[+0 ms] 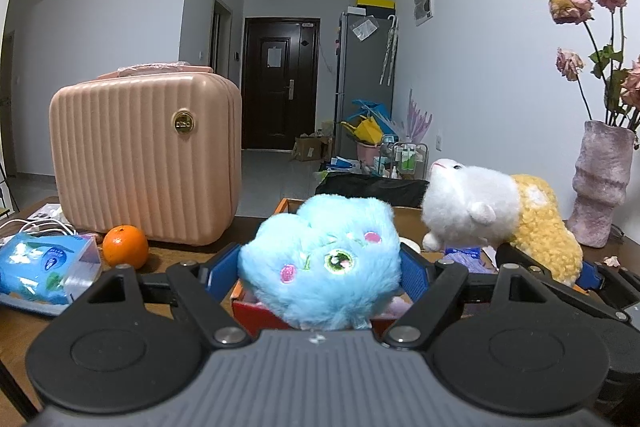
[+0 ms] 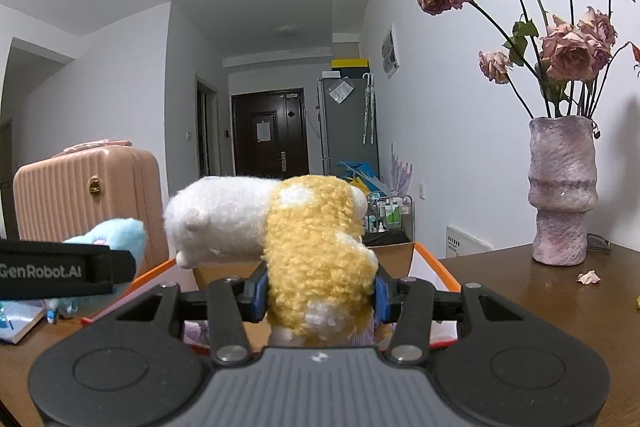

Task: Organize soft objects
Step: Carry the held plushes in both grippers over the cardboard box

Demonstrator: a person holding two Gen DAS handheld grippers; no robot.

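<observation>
My left gripper (image 1: 320,273) is shut on a fluffy blue plush (image 1: 320,263) with a green eye and pink cheeks, its blue pads pressing both sides. The plush hangs over an orange-rimmed cardboard box (image 1: 285,205). My right gripper (image 2: 320,293) is shut on a yellow-and-white sheep plush (image 2: 316,259); its white head (image 2: 216,219) points left, above the same box (image 2: 434,259). In the left wrist view the sheep plush (image 1: 492,211) floats to the right of the blue one. In the right wrist view the blue plush (image 2: 116,231) shows at left behind the left gripper's strap.
A pink ribbed case (image 1: 144,155) stands on the wooden table at left, with an orange (image 1: 125,246) and a blue tissue pack (image 1: 44,267) before it. A pink vase of dried roses (image 2: 562,191) stands at right, a fallen petal (image 2: 588,277) beside it.
</observation>
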